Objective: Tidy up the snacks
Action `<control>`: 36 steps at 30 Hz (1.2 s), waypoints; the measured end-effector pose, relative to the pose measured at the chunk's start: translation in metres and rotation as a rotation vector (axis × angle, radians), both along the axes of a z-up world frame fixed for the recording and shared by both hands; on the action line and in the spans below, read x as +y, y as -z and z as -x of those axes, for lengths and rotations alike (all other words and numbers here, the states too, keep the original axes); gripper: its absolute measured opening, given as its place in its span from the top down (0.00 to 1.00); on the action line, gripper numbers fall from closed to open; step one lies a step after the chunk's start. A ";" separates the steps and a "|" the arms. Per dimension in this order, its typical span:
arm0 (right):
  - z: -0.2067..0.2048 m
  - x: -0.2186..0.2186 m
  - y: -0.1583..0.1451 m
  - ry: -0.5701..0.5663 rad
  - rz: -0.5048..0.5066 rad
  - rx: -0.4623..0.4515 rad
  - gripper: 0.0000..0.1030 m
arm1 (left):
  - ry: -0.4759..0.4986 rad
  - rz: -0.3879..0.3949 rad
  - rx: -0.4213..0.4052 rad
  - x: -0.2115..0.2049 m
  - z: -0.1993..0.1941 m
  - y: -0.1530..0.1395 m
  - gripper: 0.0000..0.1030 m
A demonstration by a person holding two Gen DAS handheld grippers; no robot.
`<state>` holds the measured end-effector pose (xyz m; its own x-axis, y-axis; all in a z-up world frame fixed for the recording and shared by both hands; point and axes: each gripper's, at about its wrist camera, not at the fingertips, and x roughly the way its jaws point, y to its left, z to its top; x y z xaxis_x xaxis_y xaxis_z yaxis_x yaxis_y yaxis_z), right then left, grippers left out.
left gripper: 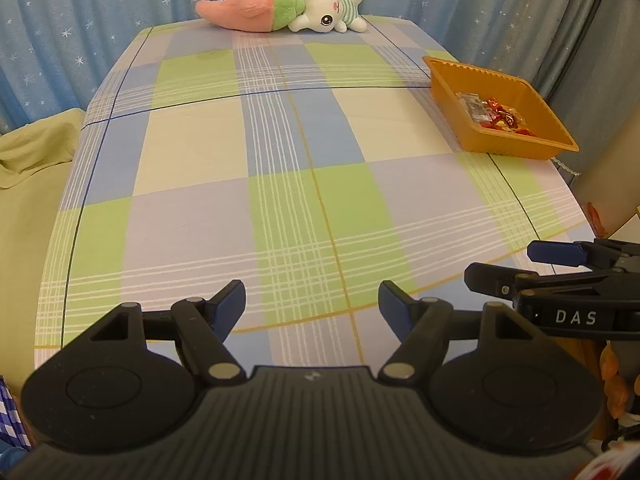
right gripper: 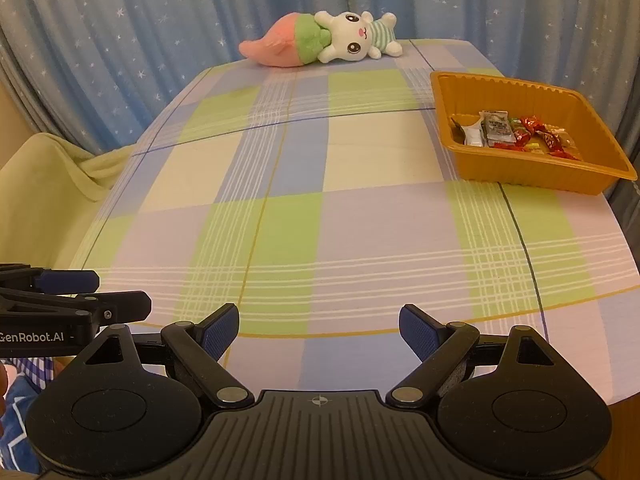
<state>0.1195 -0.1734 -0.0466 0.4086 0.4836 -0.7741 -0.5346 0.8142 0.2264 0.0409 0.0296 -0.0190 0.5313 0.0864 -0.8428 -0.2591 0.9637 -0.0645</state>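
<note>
Closest to me, the left hand-held gripper (left gripper: pixel 312 306) hangs over the near edge of the tabletop (left gripper: pixel 224 184), tilted down at the checked cloth. Its blue-padded fingers stand well apart with nothing between them; they touch nothing. Just beside it, on its right, the right hand-held gripper (right gripper: pixel 319 330) hangs the same way, jaws equally wide and empty, only bare cloth showing in the gap.

The near and middle stretch of the tabletop carries no loose snack that I can see. Everything the task concerns sits further off: an orange tray (right gripper: pixel 448 96) at the far right side of the tabletop, close to the right edge. Inside it the snacks (right gripper: pixel 516 132) lie heaped toward the tray's nearer wall, with silvery packets to the left and red-wrapped sweets to the right. The heap runs crosswise, roughly left to right as the grippers look at it, along that near wall.

So the tray lies ahead and to the right of both tools, well apart from either. The right hand-held gripper is plainly the nearer one, and I'd judge that any reach into the tray falls to it, going forward and rightward over the near rim, since the left would have to cross in front of its partner.

Farthest back, a plush rabbit (left gripper: pixel 326 6) lies on its side at the rear edge, against a starry blue curtain (left gripper: pixel 100 8).
</note>
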 end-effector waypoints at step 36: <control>-0.010 -0.001 0.001 -0.002 0.001 0.005 0.16 | -0.007 0.002 0.009 -0.003 -0.017 0.003 0.31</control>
<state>0.1300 -0.1741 -0.0474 0.4036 0.4839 -0.7765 -0.5354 0.8131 0.2284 0.0582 0.0261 -0.0217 0.5233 0.0885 -0.8476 -0.2665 0.9617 -0.0641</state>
